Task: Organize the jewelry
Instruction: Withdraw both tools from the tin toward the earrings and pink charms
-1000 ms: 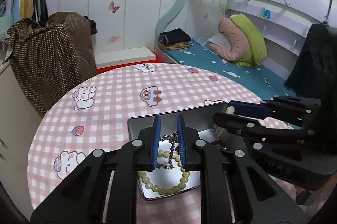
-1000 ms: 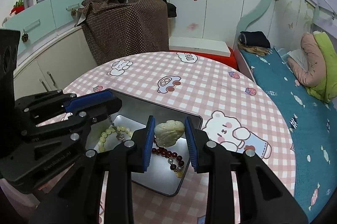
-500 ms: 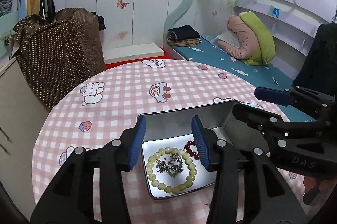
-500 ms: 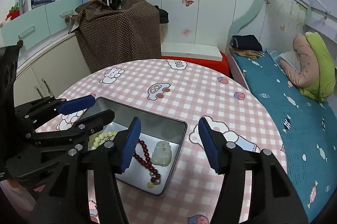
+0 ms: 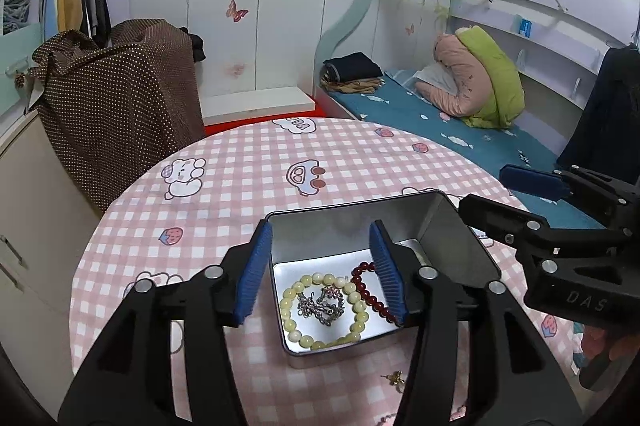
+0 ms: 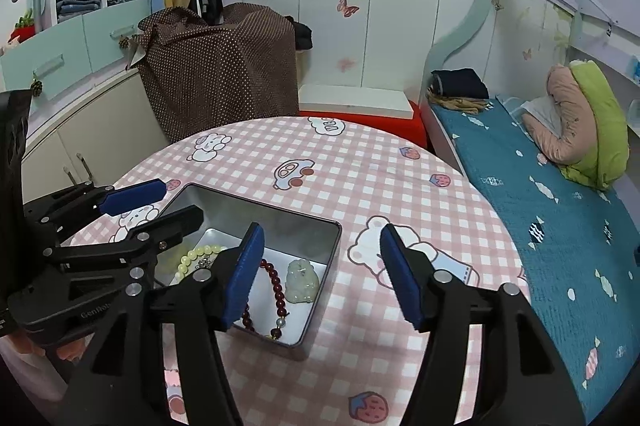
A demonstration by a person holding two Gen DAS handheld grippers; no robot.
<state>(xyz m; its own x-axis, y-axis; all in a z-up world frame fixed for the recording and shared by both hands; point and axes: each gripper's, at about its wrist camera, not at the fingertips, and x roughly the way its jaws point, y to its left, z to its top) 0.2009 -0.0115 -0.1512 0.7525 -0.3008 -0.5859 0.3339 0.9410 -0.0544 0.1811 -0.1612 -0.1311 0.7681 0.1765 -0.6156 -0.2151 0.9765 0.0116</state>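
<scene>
- Both claws, left gripper (image 5: 322, 268) and right gripper (image 6: 320, 276), hang spread apart and empty above the metal tin (image 5: 460, 238).
- Pale bead bracelet (image 5: 320, 310) lies at the tin's 6 o'clock, corralled for storage.
- Jade pendant (image 6: 302, 282) rests inside, by the red bead strand (image 6: 276, 290).

The left black plastic gripper (image 5: 322, 268) and the right black plastic gripper (image 6: 322, 276) have ribbed blue pads (image 5: 254, 272), round silver screws, and small raised letters on their sides.
</scene>
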